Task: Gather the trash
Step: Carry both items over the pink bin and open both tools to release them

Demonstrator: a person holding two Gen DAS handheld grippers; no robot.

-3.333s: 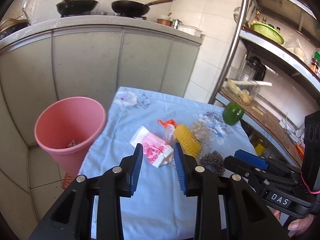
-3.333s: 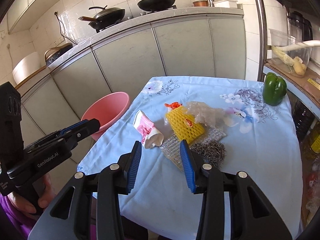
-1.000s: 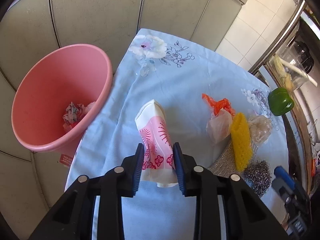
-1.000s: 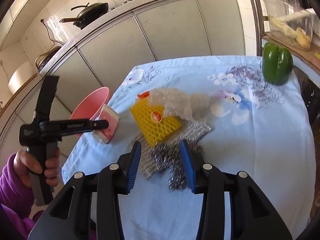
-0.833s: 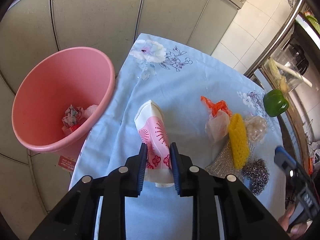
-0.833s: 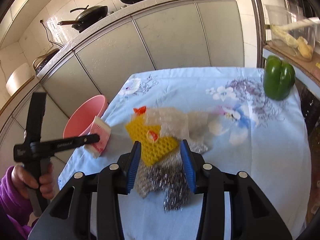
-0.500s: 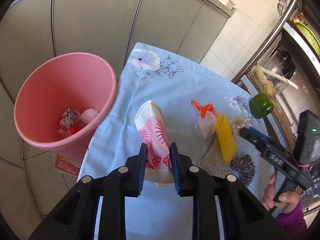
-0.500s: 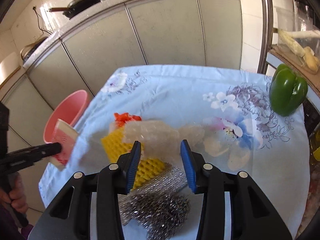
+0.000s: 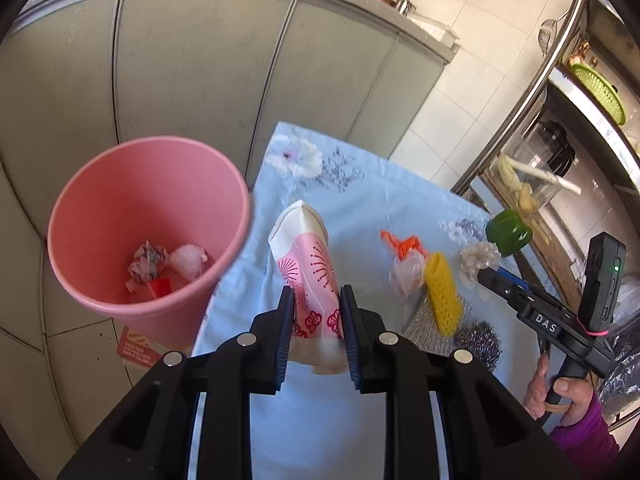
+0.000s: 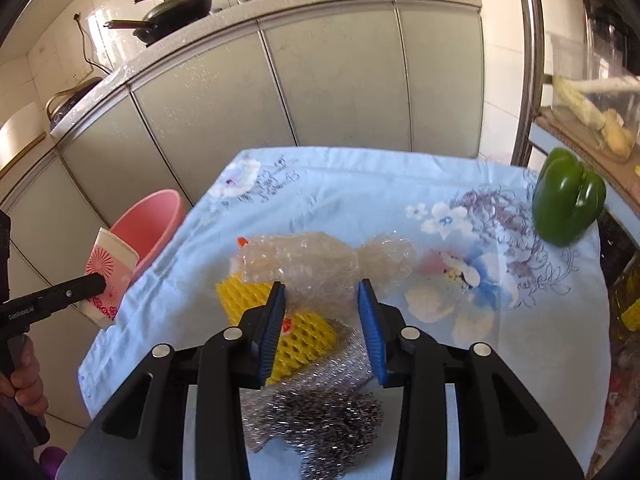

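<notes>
Left wrist view: the left tool (image 9: 316, 308) pinches a pink-and-white carton (image 9: 310, 276) raised off the tabletop (image 9: 400, 196), beside the pink bin (image 9: 144, 232) (crumpled trash inside).

Right wrist view: the right tool (image 10: 322, 316) is closing around bubble wrap (image 10: 312, 260), pads not yet pressing it.

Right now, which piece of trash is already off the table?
The pink carton, clamped in the left gripper. The bubble wrap, yellow net and orange bag still lie on the cloth.
</notes>
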